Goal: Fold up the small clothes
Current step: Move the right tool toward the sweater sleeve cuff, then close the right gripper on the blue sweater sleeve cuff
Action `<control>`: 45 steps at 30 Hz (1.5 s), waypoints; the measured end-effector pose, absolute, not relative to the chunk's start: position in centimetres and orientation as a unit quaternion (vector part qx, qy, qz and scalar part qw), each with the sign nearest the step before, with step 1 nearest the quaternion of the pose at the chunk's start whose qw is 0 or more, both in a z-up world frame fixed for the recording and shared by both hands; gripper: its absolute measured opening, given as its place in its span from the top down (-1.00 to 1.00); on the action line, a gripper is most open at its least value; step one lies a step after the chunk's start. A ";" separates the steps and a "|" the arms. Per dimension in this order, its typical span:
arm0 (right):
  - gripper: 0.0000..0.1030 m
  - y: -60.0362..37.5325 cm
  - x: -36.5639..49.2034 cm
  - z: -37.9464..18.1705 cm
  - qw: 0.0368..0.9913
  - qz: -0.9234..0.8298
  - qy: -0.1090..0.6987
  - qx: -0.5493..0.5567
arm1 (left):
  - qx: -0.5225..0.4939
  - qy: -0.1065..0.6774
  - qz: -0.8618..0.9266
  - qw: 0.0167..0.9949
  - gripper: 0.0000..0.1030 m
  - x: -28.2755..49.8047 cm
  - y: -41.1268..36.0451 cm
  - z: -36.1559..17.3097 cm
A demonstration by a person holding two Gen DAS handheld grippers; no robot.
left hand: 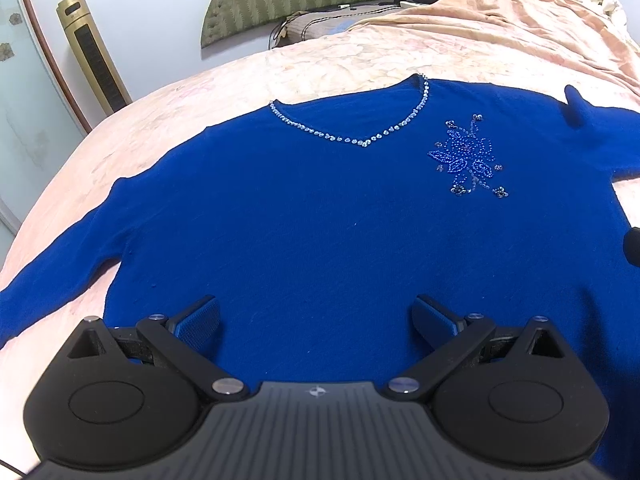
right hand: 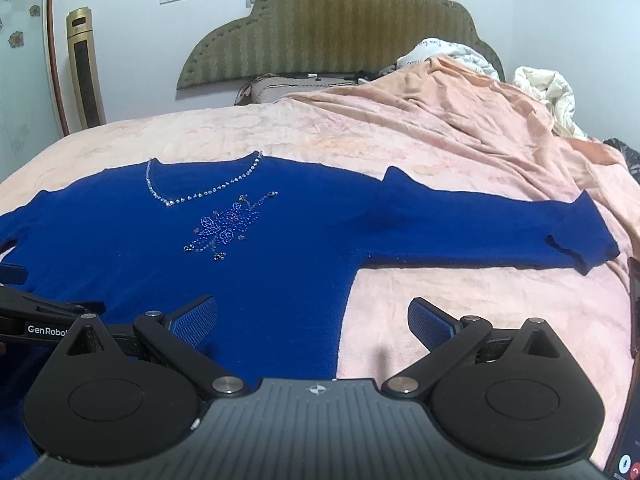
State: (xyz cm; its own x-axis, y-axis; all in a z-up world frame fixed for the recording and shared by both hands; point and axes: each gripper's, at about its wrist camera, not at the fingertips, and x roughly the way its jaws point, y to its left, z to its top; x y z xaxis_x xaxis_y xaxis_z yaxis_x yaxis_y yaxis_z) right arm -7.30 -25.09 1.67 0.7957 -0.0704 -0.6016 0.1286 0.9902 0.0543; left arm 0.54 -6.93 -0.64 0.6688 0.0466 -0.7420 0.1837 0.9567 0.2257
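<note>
Currently my left gripper [left hand: 316,316] hangs with its jaws spread wide over the lower body of the blue sweater [left hand: 320,220], holding nothing. My right gripper [right hand: 312,316] is likewise spread and empty, straddling the sweater's side edge: one pad [right hand: 194,320] over the knit, the other over the pink bedspread [right hand: 480,300]. Sweater lies flat, front up, beaded neckline [left hand: 352,136] at 12 o'clock, one sleeve [right hand: 500,232] stretched toward 2 o'clock.
</note>
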 end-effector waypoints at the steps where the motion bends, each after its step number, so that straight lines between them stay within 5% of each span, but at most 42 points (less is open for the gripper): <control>1: -1.00 -25.2 -7.3 1.6 0.946 -0.053 0.316 0.048 | 0.143 0.405 -0.038 0.902 -1.00 0.6 -7.0 -0.6; 15: -0.83 -28.3 -7.2 1.7 0.946 -0.058 0.312 0.058 | 0.144 0.406 -0.058 0.900 -1.00 1.4 -9.2 -0.7; 32: -0.43 -47.3 0.9 -2.8 0.887 -0.266 0.377 0.011 | 0.148 0.410 -0.065 0.898 -1.00 1.6 -9.0 -0.9; 34: -0.24 -48.1 1.0 -3.0 0.888 -0.270 0.371 0.028 | 0.150 0.409 -0.064 0.898 -1.00 1.7 -8.9 -0.9; 38: 0.80 -49.8 0.7 -2.0 0.882 -0.296 0.361 0.071 | 0.147 0.412 -0.064 0.897 -1.00 1.8 -8.8 -1.0; 45: 0.83 -51.1 -2.5 1.6 0.901 -0.247 0.282 0.220 | 0.147 0.410 -0.055 0.899 -1.00 2.3 -8.2 -0.8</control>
State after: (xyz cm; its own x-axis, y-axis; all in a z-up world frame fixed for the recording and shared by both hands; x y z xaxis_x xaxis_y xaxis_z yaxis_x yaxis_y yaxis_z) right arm -2.50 -51.12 1.58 0.7186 -0.3214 -0.6167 0.5695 0.7809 0.2567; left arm 2.26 -8.21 -0.81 0.6582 0.0209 -0.7525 0.2193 0.9509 0.2183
